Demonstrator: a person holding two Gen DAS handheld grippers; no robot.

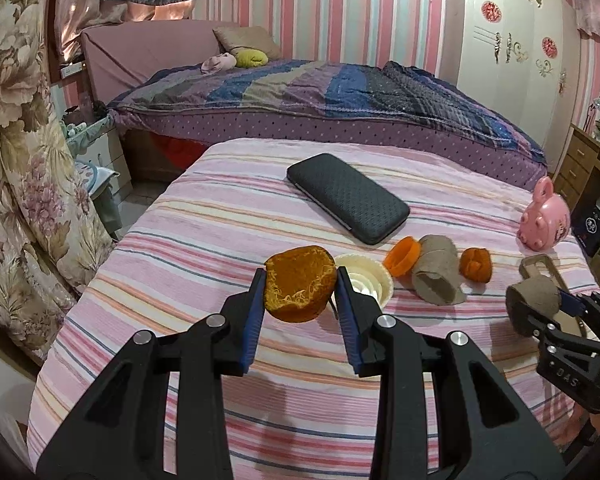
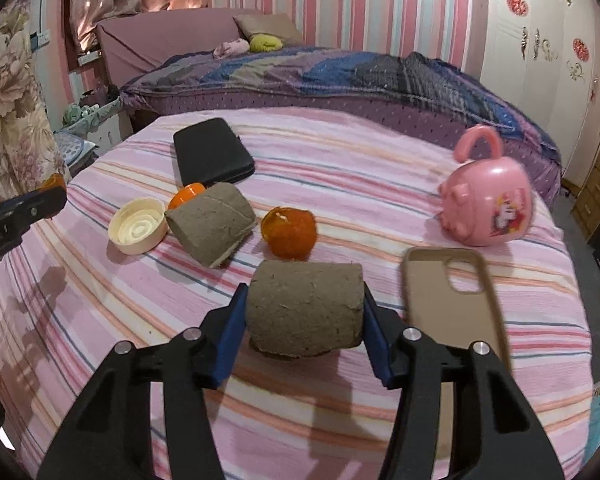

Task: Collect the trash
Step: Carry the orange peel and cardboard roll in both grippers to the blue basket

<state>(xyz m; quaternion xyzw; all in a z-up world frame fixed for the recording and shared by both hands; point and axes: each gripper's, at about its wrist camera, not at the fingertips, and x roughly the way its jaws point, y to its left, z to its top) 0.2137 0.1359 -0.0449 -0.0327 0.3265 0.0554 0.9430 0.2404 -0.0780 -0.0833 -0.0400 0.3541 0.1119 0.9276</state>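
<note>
The left gripper (image 1: 300, 290) is clamping a rough, pithy orange peel (image 1: 299, 289) above the striped cloth (image 1: 188, 248). The right gripper (image 2: 304, 314) is squeezing a fibrous grey cardboard tube (image 2: 305, 312) (another (image 2: 211, 222) is lying nearby).

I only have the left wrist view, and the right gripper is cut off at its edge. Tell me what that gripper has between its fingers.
Observer: The right gripper has a grey-brown cardboard roll between its fingers, with a blue pad against each side of it.
Operator: Now describe the flat thing to the right of it. I see only a corner.
Observer: It is a beige phone case lying on the striped cloth with its inside up and the camera cutout at the far end.
</note>
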